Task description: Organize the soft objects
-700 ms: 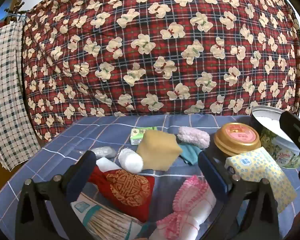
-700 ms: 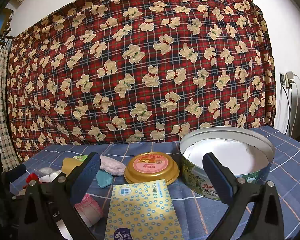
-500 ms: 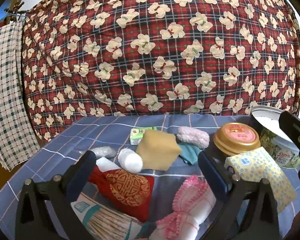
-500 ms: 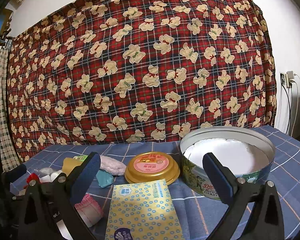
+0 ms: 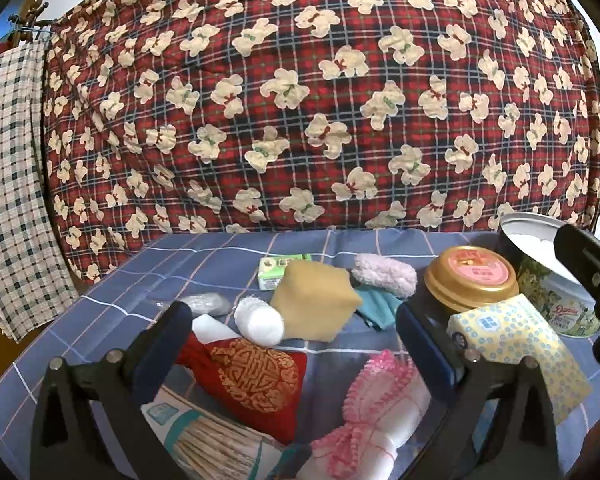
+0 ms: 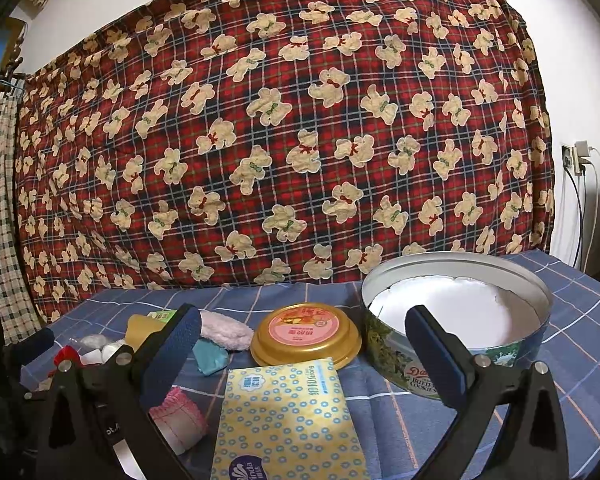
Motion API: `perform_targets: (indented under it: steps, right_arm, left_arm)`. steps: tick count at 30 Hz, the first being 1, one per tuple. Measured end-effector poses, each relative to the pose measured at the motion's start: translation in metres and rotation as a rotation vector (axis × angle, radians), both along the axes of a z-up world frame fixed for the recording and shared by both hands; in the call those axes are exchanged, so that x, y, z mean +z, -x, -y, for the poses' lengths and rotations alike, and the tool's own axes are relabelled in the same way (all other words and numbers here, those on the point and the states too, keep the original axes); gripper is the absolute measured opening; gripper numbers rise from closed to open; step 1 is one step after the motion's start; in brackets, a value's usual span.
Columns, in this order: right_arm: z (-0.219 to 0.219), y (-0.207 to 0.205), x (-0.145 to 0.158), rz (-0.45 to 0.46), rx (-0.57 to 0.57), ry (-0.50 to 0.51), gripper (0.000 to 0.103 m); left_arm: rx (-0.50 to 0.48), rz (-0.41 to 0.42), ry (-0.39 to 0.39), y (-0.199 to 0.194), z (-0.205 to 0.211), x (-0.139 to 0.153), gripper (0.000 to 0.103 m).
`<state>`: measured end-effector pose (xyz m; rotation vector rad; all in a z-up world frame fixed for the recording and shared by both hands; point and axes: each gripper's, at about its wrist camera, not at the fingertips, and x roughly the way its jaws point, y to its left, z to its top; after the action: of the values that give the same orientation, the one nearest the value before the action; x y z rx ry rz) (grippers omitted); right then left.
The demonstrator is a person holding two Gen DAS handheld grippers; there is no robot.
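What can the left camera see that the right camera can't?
Only the left camera shows the red pouch with gold pattern and the cotton swab pack. Only the right camera shows the white inside of the cookie tin and the wall plug. Both show the gold-lidded jar, the yellow tissue pack, and open grippers: left gripper, right gripper.

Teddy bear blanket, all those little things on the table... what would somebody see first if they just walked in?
Probably the big red plaid blanket with cream teddy bears, hanging across the whole back behind the table. Next, the open round cookie tin on the right of the blue checked tablecloth, with a gold-lidded jar beside it. On the left sits a jumble of soft things, like the red embroidered pouch and the tan cushion.
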<state>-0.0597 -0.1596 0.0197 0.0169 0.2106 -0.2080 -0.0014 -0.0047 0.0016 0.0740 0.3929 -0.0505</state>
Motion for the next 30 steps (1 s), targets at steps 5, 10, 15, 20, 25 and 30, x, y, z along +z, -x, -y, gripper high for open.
perform_targets:
  steps: [5, 10, 15, 20, 25, 30]
  right_arm:
    - [0.0, 0.0, -0.001, 0.002, 0.0, 0.001, 0.103]
    - [-0.002, 0.001, -0.001, 0.001, 0.003, 0.002, 0.103]
    - [-0.002, 0.002, -0.001, 0.004, 0.003, 0.005, 0.103]
    - [-0.002, 0.002, -0.003, 0.003, 0.016, 0.009, 0.103]
    - [-0.011, 0.001, 0.002, 0.004, 0.031, 0.005, 0.103]
    - [-0.012, 0.003, -0.002, -0.002, 0.06, 0.012, 0.103]
  left_arm:
    - [-0.004, -0.001, 0.007, 0.0, 0.001, 0.001, 0.103]
    - [-0.005, -0.001, 0.007, 0.0, 0.0, 0.0, 0.103]
    - [-0.002, -0.009, 0.016, 0.0, 0.0, 0.0, 0.103]
    - [-0.005, -0.009, 0.012, 0.002, -0.002, -0.001, 0.103]
    - [-0.005, -0.028, -0.002, 0.012, -0.013, -0.003, 0.103]
    - [0.032, -0.018, -0.027, 0.026, -0.042, 0.002, 0.103]
